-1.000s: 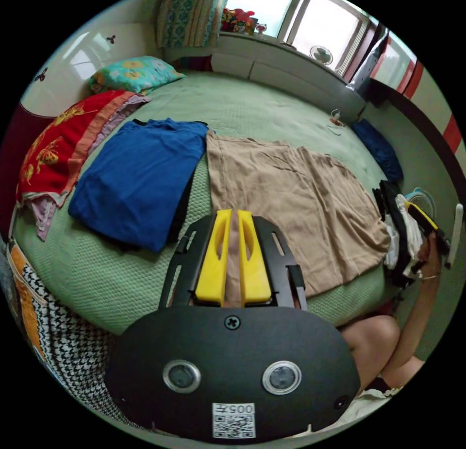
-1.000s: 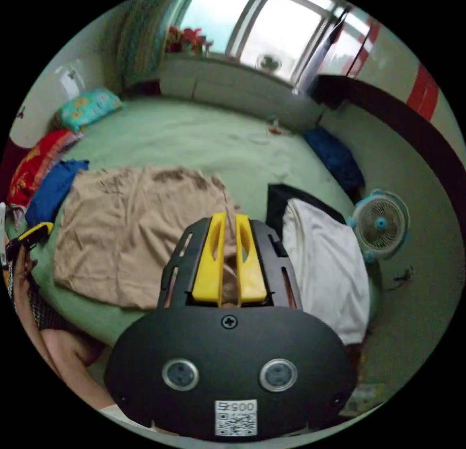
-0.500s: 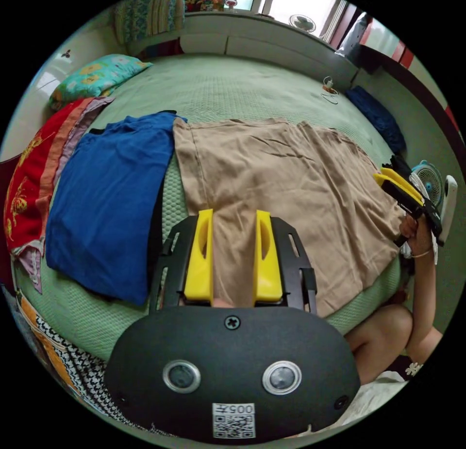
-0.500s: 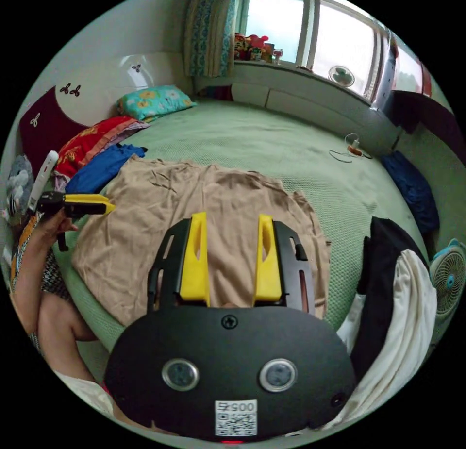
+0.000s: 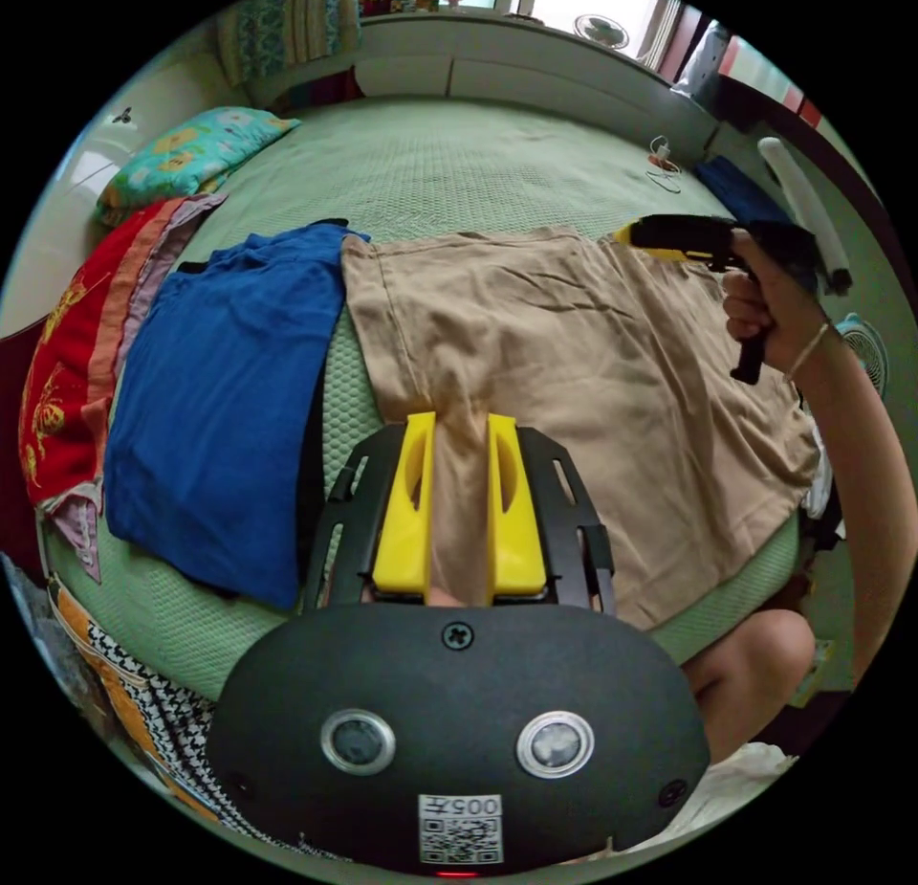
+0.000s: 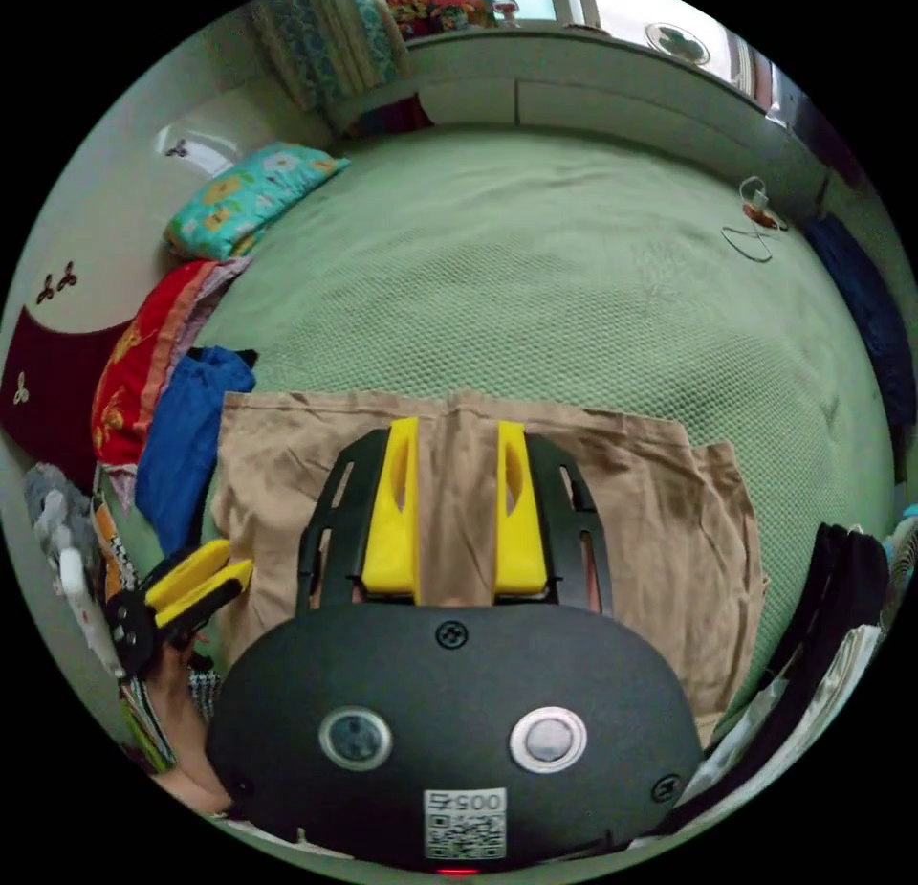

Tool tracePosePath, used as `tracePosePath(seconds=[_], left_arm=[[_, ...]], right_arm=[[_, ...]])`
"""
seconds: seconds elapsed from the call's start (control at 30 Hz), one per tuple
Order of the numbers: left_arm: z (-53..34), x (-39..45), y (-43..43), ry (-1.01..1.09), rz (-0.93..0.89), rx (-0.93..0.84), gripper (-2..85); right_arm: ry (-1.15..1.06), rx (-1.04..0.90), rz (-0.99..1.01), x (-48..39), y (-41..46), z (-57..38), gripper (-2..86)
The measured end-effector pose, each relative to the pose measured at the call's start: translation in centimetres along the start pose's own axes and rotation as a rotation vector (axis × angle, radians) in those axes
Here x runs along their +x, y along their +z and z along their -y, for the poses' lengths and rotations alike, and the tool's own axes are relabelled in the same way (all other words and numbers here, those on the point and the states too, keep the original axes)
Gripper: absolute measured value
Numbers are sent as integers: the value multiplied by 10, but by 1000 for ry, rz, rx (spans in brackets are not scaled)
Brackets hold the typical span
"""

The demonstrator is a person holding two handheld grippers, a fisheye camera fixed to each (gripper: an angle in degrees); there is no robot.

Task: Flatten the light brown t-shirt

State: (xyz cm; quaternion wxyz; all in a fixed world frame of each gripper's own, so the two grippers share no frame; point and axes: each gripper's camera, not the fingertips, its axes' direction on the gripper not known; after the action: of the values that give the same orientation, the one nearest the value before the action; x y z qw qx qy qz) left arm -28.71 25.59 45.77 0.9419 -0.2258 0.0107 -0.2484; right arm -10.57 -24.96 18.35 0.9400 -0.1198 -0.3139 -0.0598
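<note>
Two pairs of yellow jaws stand apart, holding nothing: the left gripper (image 5: 459, 512) hangs over the near edge of the light brown t-shirt (image 5: 574, 349), the right gripper (image 6: 457, 512) over its middle. The shirt lies spread on the green bed (image 6: 535, 273), beside a blue shirt (image 5: 220, 387). It looks mostly flat; small wrinkles are left.

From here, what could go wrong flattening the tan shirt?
1. The light brown t-shirt hangs over the bed edge near the person's knee; a pull that way could drag it off.
2. It abuts the blue garment; sweeping leftward may ruffle that.
3. The left gripper has cloth between its open jaws; closing there could pinch up a new ridge.
</note>
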Motion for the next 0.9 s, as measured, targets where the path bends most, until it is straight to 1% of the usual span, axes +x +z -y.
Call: tracePosePath(seconds=[0.07,0.13,0.17,0.33,0.4,0.43,0.47,0.57,0.63,0.73,0.9], left_arm=[[0,-2,0,-16,0,-2,92],[1,-1,-1,-5,15,-7,92],[1,-2,-2,1,18,-9,92],[-5,-18,-14,-23,-53,14,80],[-13,-29,-33,-80,-96,132,56],[-20,-35,-48,-79,-141,241,34],[-27,-41,-60,-75,-185,322,33],[-35,-54,-68,-93,-270,360,43],[-36,-58,-64,-89,-294,336,49],[-35,-55,-59,-58,-288,291,56],[-36,-40,-52,4,-280,241,87]], right_arm=[[54,-59,-92,-1,13,6,41],[42,-54,-112,-3,12,7,11],[24,-33,-119,-5,5,5,-6],[-36,153,-50,-9,-54,-29,-14],[-89,245,-43,-10,-90,-66,-15],[-100,267,-41,-10,-99,-77,-15],[-126,305,-33,-11,-117,-101,-15],[-204,373,-7,-15,-160,-166,-15],[-256,375,8,-20,-184,-204,-15],[-350,316,21,-32,-208,-264,-15],[-435,99,-22,-42,-215,-339,-8]])
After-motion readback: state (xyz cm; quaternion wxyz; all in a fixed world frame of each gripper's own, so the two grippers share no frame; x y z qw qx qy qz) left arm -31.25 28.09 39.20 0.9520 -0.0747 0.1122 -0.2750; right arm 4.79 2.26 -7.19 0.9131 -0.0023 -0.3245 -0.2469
